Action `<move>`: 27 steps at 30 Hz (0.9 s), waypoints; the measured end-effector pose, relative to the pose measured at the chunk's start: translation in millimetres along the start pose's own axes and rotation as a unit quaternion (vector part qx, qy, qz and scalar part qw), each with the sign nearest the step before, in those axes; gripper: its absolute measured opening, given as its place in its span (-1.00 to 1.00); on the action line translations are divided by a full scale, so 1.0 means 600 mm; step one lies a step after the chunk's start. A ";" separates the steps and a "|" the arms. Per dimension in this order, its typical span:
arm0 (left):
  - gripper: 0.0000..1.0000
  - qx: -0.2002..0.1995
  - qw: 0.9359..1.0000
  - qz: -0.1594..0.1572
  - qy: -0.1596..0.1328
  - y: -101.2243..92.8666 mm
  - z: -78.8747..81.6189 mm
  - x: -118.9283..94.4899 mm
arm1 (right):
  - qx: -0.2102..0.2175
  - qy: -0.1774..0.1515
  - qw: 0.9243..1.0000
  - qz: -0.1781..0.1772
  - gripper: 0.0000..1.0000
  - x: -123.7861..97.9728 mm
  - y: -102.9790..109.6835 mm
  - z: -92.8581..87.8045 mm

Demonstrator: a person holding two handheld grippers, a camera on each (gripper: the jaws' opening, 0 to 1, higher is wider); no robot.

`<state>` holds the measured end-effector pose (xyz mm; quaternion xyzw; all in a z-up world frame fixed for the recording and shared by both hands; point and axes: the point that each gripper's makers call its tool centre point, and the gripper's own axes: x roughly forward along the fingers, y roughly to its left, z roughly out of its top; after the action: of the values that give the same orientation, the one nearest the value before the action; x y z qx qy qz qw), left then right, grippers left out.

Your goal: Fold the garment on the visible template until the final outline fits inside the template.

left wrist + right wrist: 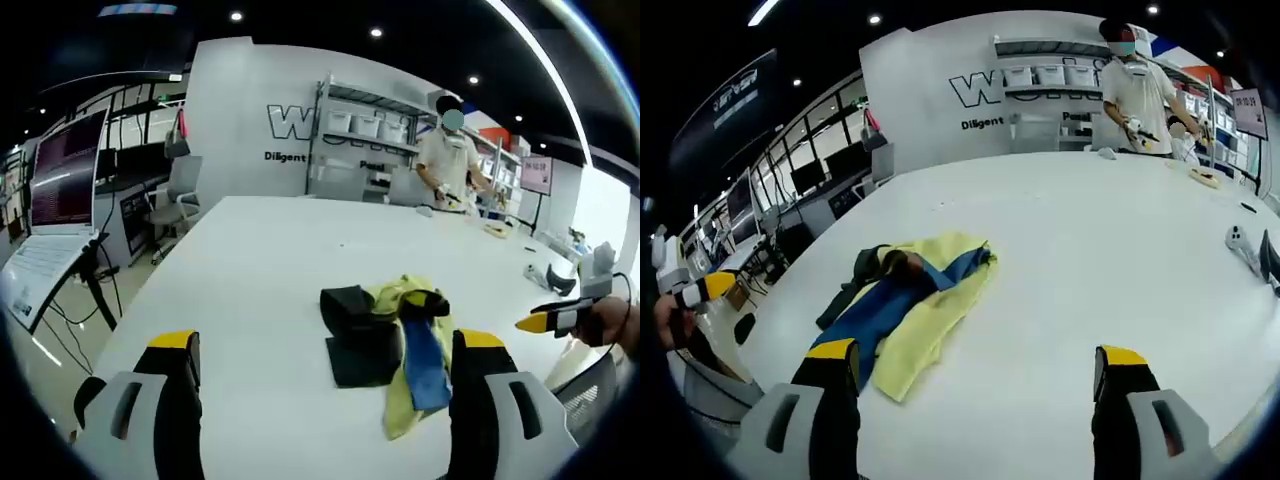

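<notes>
Garment (410, 345) crumpled on the white worktop (260, 290), a heap of yellow, blue and black cloth, partly over a dark square, likely the template (362, 360). Lying just ahead of the left gripper (325, 400), toward its right-hand finger, long axis running away from the fingers. In the right gripper view, same garment (910, 300) ahead and off to the left of the right gripper (975, 400), stretched on a diagonal, near end just beside the left-hand finger. Both sets of fingers spread wide, holding nothing. Probably equally near for both; folding judged not yet begun, cloth bunched. Worktop bare and smooth elsewhere, small items far along it. Beyond: a person (1135, 90) standing at the far end, shelving with bins (365, 130), a lettered wall, monitors and chairs.
</notes>
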<state>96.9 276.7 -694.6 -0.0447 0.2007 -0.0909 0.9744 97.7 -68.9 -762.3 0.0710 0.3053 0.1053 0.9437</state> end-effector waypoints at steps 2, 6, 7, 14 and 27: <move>0.95 -0.003 1.000 0.001 0.000 0.001 0.000 0.000 | 0.000 0.001 1.000 -0.001 0.93 0.001 -0.001 -0.001; 0.94 -0.006 1.000 0.000 -0.001 0.001 0.000 0.000 | 0.000 0.002 1.000 -0.001 0.93 0.000 -0.001 -0.002; 0.94 -0.007 1.000 0.000 -0.001 0.001 0.000 0.000 | 0.000 0.003 1.000 -0.001 0.93 0.000 -0.001 -0.003; 0.94 0.016 1.000 0.001 0.002 0.001 -0.001 0.000 | -0.001 0.004 1.000 -0.001 0.92 0.000 -0.002 -0.003; 0.92 0.009 1.000 -0.005 0.005 -0.003 -0.003 0.000 | -0.004 0.004 1.000 -0.001 0.92 -0.001 -0.004 0.001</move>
<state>95.8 274.9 -695.7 -0.0364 0.2043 -0.0973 0.9734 97.9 -71.3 -761.8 0.0662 0.3085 0.1055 0.9430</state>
